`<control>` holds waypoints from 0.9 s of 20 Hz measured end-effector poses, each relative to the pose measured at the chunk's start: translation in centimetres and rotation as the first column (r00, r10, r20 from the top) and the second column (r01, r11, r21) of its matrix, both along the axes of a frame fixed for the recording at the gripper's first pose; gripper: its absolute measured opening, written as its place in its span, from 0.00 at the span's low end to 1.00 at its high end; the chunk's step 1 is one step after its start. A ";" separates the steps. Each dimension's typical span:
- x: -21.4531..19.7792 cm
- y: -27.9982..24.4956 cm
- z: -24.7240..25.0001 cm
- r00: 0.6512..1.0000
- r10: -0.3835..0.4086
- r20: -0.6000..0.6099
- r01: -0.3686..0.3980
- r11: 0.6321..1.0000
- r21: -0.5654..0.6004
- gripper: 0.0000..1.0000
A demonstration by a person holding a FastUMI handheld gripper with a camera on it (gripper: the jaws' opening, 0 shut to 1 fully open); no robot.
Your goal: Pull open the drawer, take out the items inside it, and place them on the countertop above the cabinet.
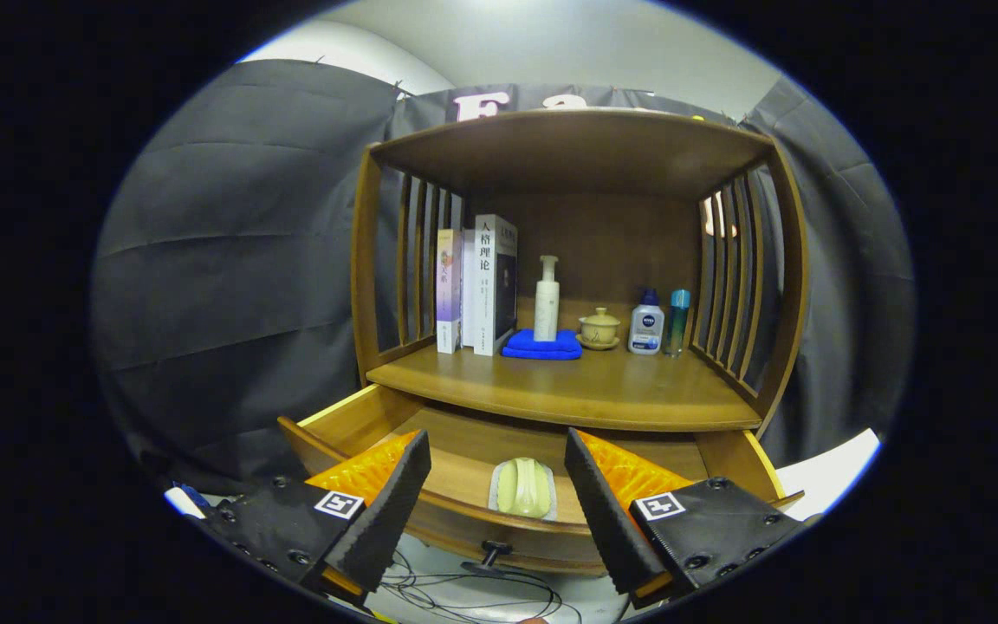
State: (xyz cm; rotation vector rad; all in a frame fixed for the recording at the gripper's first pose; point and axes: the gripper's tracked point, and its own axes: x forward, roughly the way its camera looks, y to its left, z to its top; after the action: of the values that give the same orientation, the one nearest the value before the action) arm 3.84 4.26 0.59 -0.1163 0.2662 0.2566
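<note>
With the drawer point(464, 468) already pulled open, the gripper point(497, 472) is held wide and empty above the pale packet point(523, 487) lying at the drawer's near edge, so a descent and closure on it is judged to be required next.

Soft, even overhead light fills the booth; the wooden cabinet's top shelf point(577, 147) shades its back panel. Fisheye distortion bows the edges. Focus is sharp mid-frame, while the spread-fingered tool point(497, 485) sits dim in the foreground.
</note>
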 end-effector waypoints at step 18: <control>7.8 -0.8 -9.0 0.883 -0.016 -0.469 0.025 1.000 0.013 0.98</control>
State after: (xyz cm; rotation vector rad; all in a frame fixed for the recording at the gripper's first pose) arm 11.67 3.42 -8.36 -0.0306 0.7492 0.2638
